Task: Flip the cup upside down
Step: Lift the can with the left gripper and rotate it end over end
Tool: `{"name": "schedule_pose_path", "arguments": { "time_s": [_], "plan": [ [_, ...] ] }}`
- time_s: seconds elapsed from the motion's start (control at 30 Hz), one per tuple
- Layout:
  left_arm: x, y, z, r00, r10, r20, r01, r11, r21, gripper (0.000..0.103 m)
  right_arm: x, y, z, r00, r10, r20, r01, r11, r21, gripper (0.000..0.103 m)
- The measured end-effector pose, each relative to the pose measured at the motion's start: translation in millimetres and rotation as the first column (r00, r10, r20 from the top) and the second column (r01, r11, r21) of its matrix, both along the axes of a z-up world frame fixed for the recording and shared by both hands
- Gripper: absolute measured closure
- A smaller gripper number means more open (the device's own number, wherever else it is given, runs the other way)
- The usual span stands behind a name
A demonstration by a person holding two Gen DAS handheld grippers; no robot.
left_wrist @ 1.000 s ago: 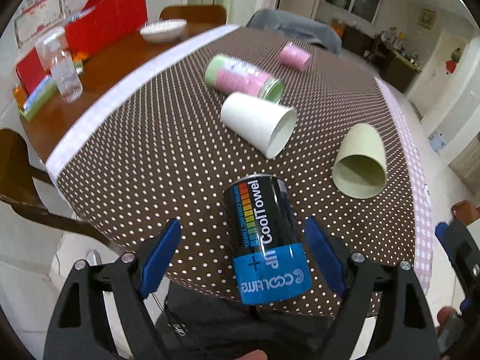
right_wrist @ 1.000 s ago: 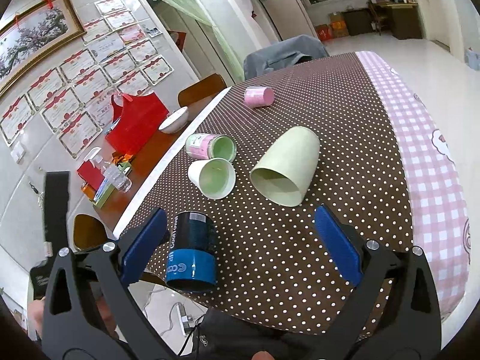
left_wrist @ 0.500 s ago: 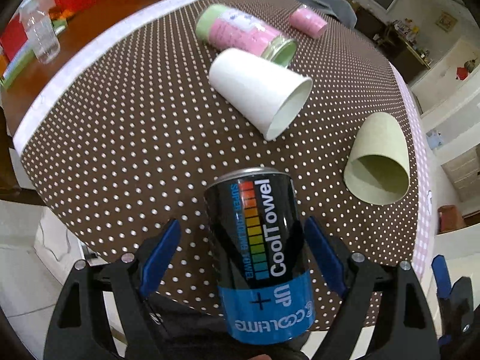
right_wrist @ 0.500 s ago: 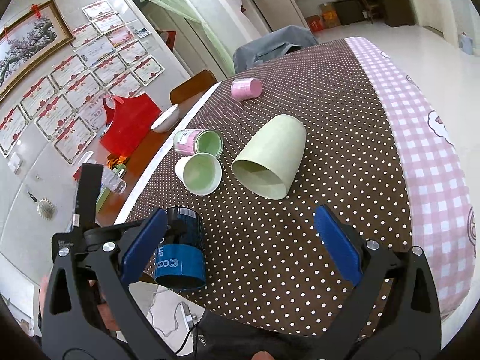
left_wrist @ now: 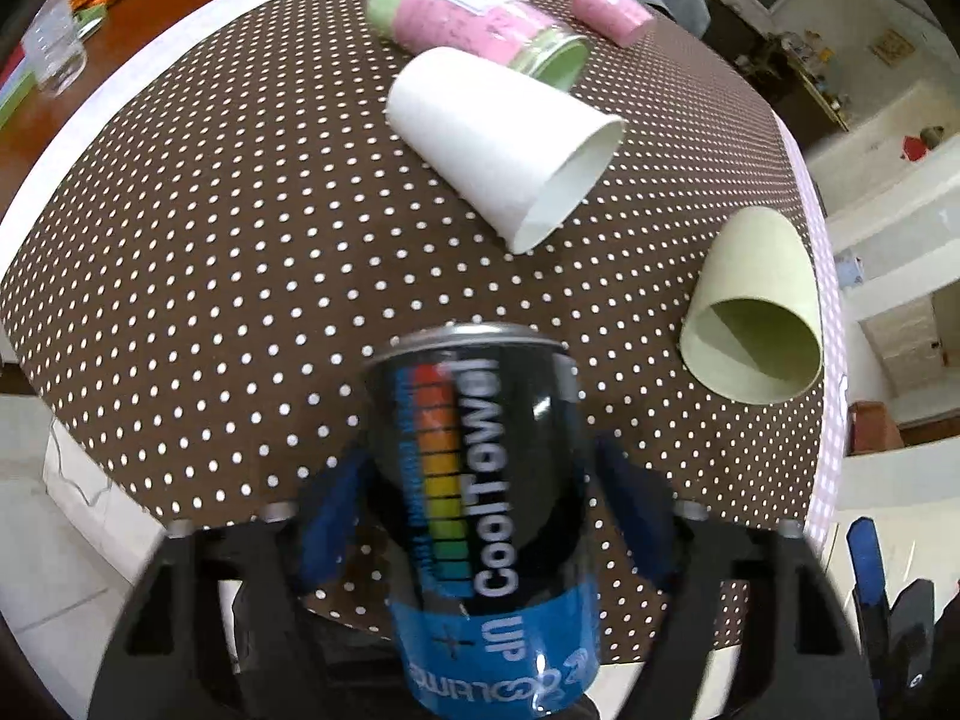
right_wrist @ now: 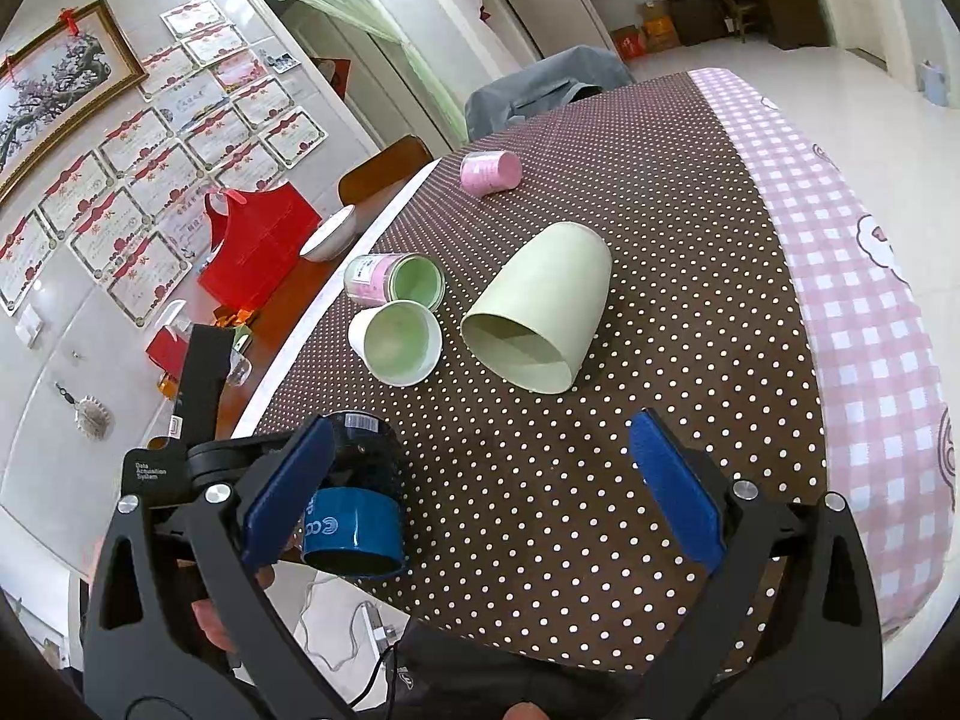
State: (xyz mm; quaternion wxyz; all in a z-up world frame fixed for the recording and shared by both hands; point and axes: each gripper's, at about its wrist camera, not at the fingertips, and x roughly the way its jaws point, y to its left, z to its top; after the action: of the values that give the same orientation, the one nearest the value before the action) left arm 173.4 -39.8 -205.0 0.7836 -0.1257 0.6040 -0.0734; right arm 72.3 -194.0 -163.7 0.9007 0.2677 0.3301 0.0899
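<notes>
closing in around the black-and-blue "cooltowel" printed cup (left_wrist: pixel 480 516), the left gripper (left_wrist: pixel 480 504) has its blue pads pressed against both sides of it, motion blur softening the edges. the cup lies at the near edge of the round table in a brown white-dotted cloth (left_wrist: pixel 228 228), its silver-rimmed base pointing away and its blue band toward the camera. scanning left to right in the left wrist view: a clear plastic bottle (left_wrist: pixel 57 51) stands on bare wood at the far left, a pink-and-green labelled jar (left_wrist: pixel 474 24) lies on its side, a white paper cup (left_wrist: pixel 504 138) lies just in front of it with the mouth facing right, a small pink cup (left_wrist: pixel 612 9) sits farther back, and a pale green paper cup (left_wrist: pixel 756 324) lies well to the right, mouth toward us.

over in the right wrist view, the printed cup (right_wrist: pixel 357 504) shows at lower left, its open blue mouth tipped toward the table edge, the left gripper's black frame beside it. the right gripper (right_wrist: pixel 480 492) hangs above the dotted cloth with its blue fingers spread wide, holding nothing. a red paper bag (right_wrist: pixel 258 252) stands on the bare wood at left.
</notes>
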Motion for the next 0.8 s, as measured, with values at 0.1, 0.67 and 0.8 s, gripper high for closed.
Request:
{"name": "schedule_pose_path", "arguments": {
  "time_s": [0.1, 0.67, 0.8],
  "plan": [
    [2, -7, 0, 0.999, -0.03, 0.024, 0.03, 0.999, -0.011, 0.037, 0, 0, 0, 1.0, -0.003, 0.001, 0.003, 1.0, -0.003, 0.006],
    [-28, -19, 62, 0.896, -0.131, 0.425, 0.088, 0.989, 0.12, 0.038, -2, 2, 3, 1.0, -0.012, 0.001, 0.012, 1.0, -0.014, 0.006],
    [-35, -21, 73, 0.82, -0.148, 0.554, 0.065, 0.984, 0.167, 0.038, -2, 2, 5, 1.0, -0.023, -0.003, 0.023, 0.999, -0.023, 0.006]
  ]
}}
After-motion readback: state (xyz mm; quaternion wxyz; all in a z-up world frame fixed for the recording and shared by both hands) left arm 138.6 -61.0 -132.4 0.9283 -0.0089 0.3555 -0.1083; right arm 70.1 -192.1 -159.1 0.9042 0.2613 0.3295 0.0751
